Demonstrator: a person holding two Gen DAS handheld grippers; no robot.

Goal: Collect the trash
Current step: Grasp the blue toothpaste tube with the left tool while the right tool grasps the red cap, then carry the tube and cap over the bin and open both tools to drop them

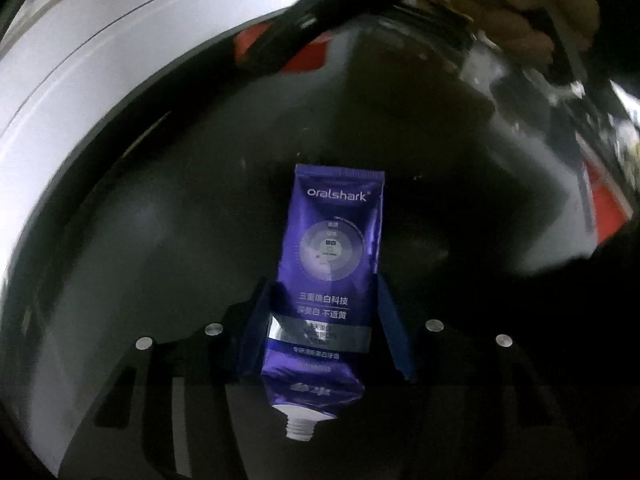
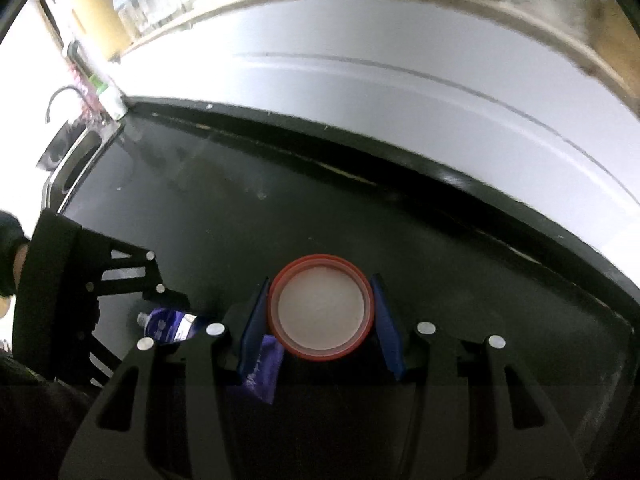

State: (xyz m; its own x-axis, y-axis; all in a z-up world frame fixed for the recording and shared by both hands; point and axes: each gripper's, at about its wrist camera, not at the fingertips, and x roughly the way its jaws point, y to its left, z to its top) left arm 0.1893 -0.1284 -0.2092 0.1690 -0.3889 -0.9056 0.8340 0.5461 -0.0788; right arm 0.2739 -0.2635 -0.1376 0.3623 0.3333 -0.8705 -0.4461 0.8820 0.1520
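Pickup step: left gripper [image 1: 324,320] squeezes purple toothpaste tube [image 1: 332,248]; right gripper [image 2: 320,320] squeezes red cup [image 2: 322,308]. Next: carry both to bin.

A dark, glossy worktop [image 2: 280,208] is stretching across both views, reflecting pale light. A white wall panel [image 2: 400,80] is bordering its far edge. At its left end, a sink [image 2: 76,160] with a curved tap [image 2: 60,98] is sitting set into it.

glossy foil tube [image 1: 328,280], glossy black counter [image 2: 360,216]
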